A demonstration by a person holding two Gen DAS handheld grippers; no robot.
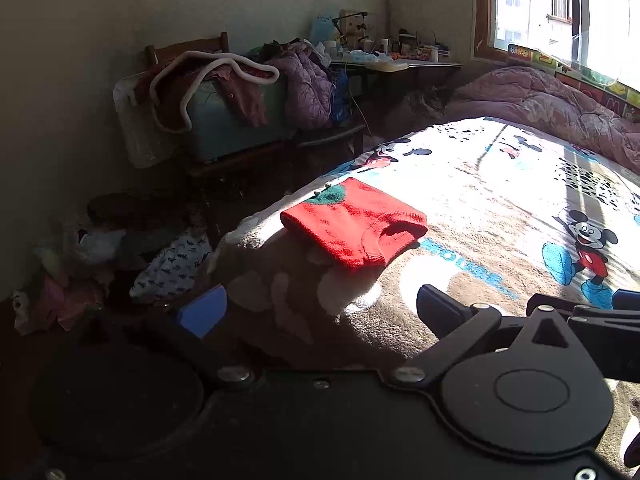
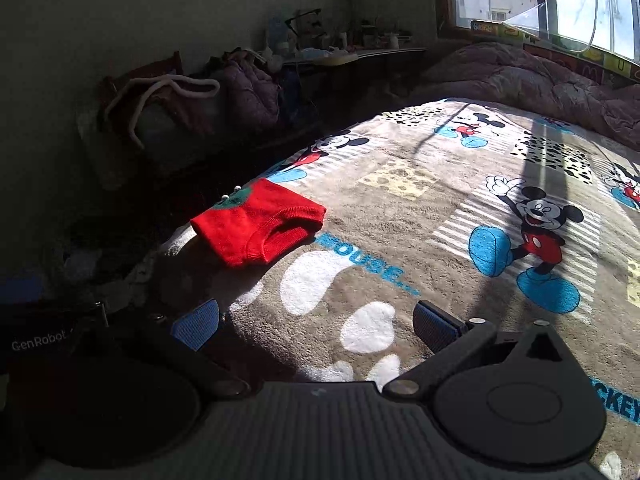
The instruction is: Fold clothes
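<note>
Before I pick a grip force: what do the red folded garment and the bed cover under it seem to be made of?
The red sweater looks like knitted yarn, matte: ribbed cuffs and hem show along its folded edge, with a green knit patch at the far end. The Mickey Mouse blanket looks like plush fleece, probably synthetic: a fuzzy, short pile with a printed pattern. Both seem soft and compressible.

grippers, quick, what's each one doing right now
Left gripper: open, holding nothing, above the blanket.
Right gripper: open, holding nothing; red sweater lies folded ahead.
</note>
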